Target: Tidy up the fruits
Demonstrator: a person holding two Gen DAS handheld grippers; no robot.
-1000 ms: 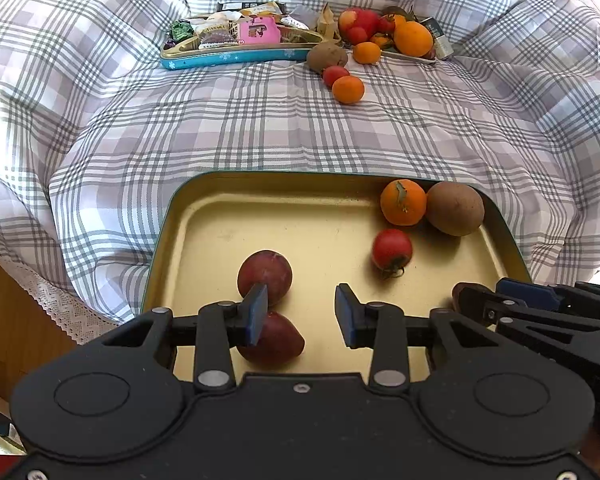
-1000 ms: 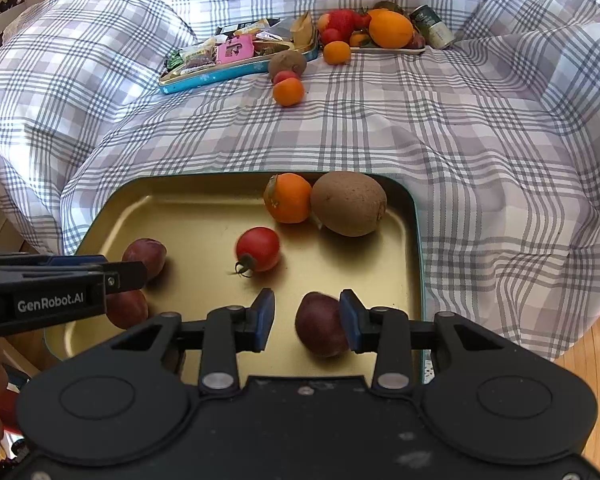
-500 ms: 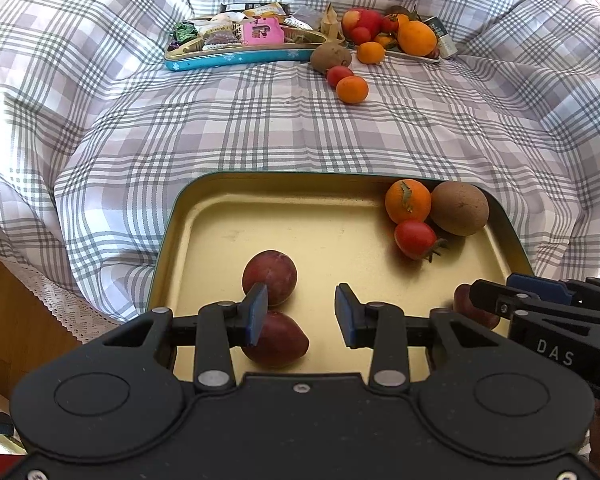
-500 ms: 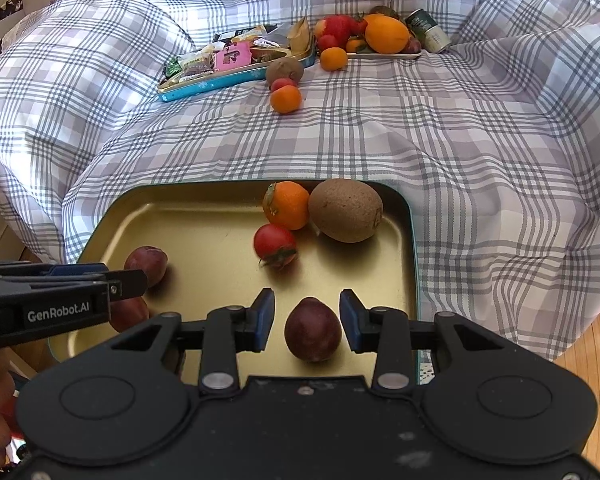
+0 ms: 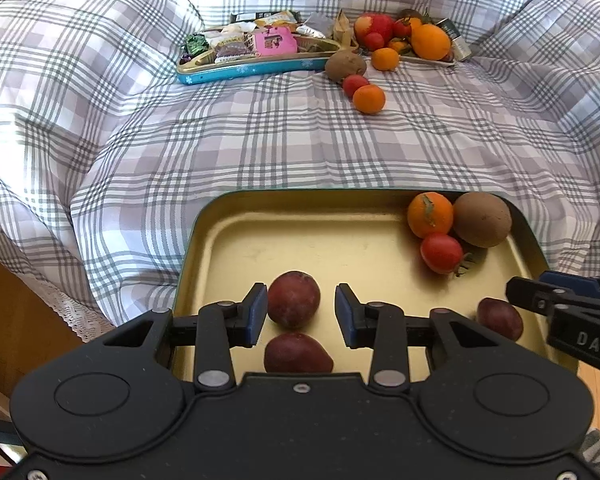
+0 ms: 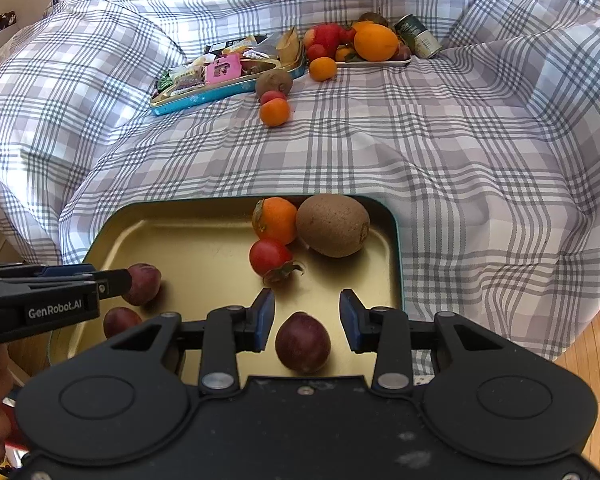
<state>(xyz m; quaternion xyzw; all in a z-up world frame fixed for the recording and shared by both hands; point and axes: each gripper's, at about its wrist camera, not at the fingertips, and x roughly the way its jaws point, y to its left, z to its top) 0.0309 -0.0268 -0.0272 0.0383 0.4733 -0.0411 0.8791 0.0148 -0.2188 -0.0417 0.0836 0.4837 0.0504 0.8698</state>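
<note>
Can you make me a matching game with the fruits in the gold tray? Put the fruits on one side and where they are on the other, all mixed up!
Fruits:
1. kiwi
2. tomato
3. purple fruit
4. orange

Places:
A. between the right tongs, not squeezed
B. far right corner of the gold tray
C. left of the kiwi, touching it
D. just in front of the orange

Pairs: 1-B, 2-D, 3-A, 4-C

Gold tray (image 5: 340,236), dark purple plums (image 5: 294,299), red tomato (image 5: 441,253), grey-white plaid cloth (image 5: 260,144).
</note>
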